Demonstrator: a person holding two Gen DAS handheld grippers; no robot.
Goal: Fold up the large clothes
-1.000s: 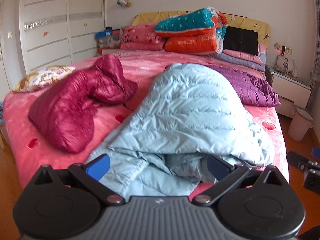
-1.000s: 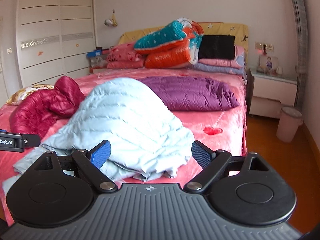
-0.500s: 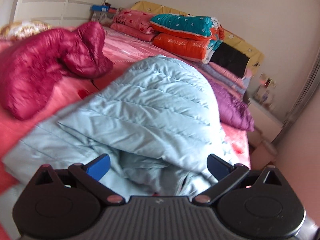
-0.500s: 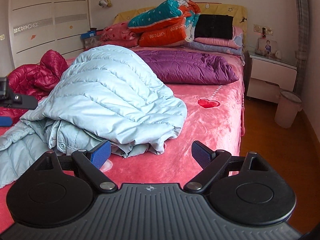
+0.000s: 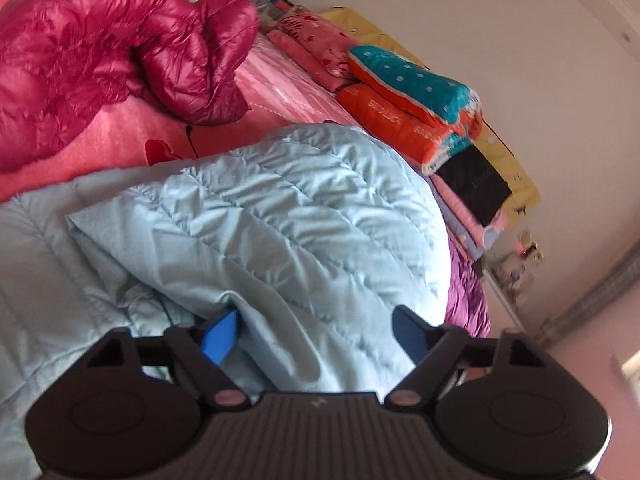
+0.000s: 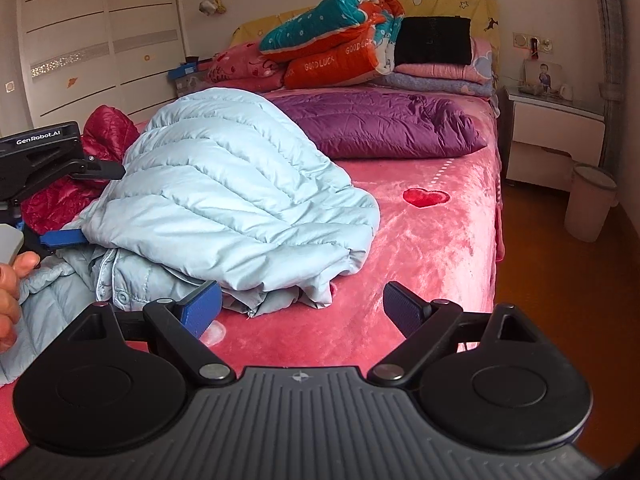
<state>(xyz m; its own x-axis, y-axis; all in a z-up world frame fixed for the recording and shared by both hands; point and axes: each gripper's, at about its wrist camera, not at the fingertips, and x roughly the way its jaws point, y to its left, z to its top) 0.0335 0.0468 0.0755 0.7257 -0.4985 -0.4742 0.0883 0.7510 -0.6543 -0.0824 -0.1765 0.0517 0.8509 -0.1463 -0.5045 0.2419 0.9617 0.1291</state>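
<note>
Blue-padded fingers spread wide at a pale blue down coat heaped on the bed.

Blue pads of the left gripper (image 5: 316, 334) stand apart, straddling a raised fold of the light blue down coat (image 5: 280, 216) at the lower centre of the left view; nothing is clamped yet. The right gripper (image 6: 302, 304) likewise gapes, hovering over bare pink bedspread (image 6: 432, 240) just short of the coat's crumpled edge, low and centre in its view. Beyond lie a crimson jacket (image 5: 100, 52) at the upper left and a purple jacket (image 6: 380, 124) toward the headboard. The step in hand looks like taking hold to spread the coat flat; next, both should probably close on edges and pull apart.
</note>
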